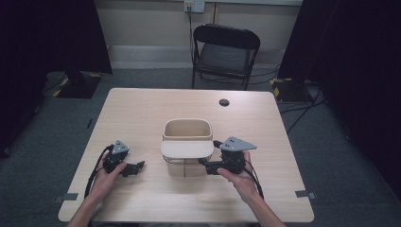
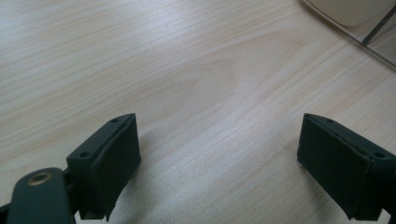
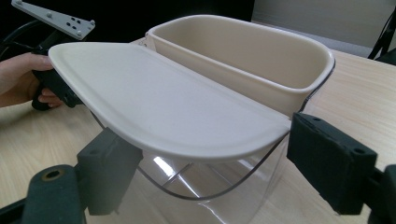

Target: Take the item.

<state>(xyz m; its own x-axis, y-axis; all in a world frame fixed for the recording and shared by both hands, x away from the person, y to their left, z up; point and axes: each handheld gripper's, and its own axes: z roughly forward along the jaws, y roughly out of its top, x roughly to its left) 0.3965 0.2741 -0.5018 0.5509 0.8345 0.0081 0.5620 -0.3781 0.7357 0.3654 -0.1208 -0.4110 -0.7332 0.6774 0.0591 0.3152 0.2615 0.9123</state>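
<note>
While both hands rest low on the desk (image 1: 142, 109), container (image 1: 187, 137) taken as landmark: clear-walled box with cream insert, standing upright near desk centre. Cream lid (image 1: 187, 149) lying flat across near half of container top, far half left uncovered, insert visible inside.

Left hand (image 1: 106, 177) entering from near edge, well to left of container, palm wrapped around left gripper (image 1: 137, 166) body, forearm angled toward container. Gripper lying nearly level on desk, fingers (image 2: 112, 158) aimed toward container but well short of it. From left gripper view: fingers spread wide, bare wood between them, nothing held; corner of lid and clear wall at upper right, off to one side.

Right hand (image 1: 241, 177) just right of container, cupped under right gripper (image 1: 204, 164), wrist raised slightly off desk. Gripper pointing level at container's right side, grey plate on top. From right gripper view: fingers (image 3: 109, 163) wide apart, straddling near end of lid and clear wall below it; contact with pads not discernible, no grip evident.

Cable trailing from each gripper back toward near edge.
</note>
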